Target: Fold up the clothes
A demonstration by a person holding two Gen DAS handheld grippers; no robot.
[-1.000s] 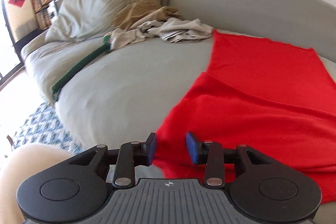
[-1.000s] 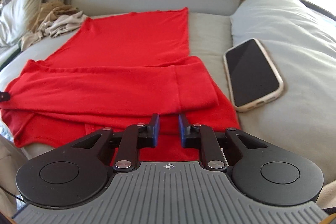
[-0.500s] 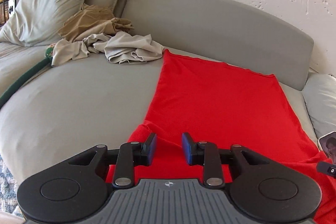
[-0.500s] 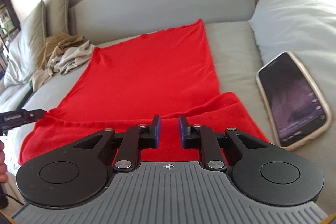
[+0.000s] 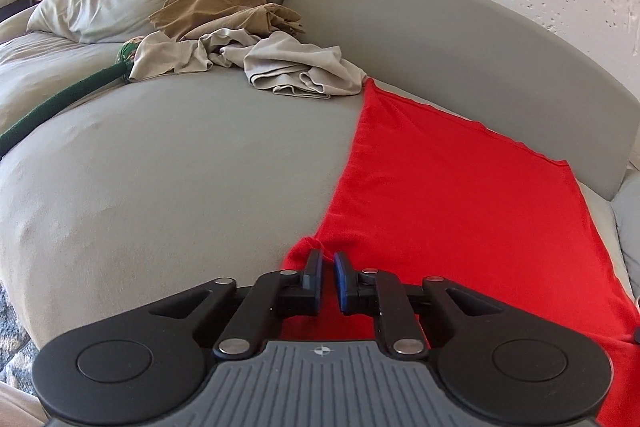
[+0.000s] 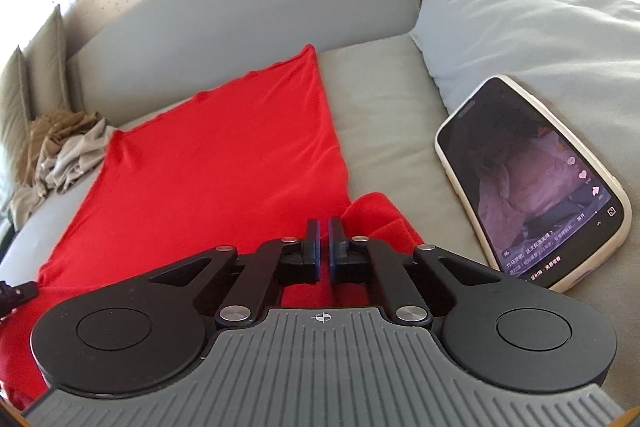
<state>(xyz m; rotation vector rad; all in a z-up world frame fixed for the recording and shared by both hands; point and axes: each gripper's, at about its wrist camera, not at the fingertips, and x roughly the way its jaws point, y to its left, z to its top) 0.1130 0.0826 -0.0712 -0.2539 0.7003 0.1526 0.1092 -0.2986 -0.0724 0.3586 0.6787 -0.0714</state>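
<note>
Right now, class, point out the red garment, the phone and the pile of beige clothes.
red garment (image 5: 460,195): left wrist view, on its flat middle.
phone (image 6: 532,183): right wrist view, on its lit screen.
pile of beige clothes (image 5: 296,67): left wrist view, on the pale front fold.

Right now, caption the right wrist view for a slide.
Right hand-held gripper closing on a red garment, phone alongside.

Bare sofa seat (image 5: 168,179) lies open — crumpled clothes (image 5: 256,59) and phone (image 6: 532,183) flank it.
</note>
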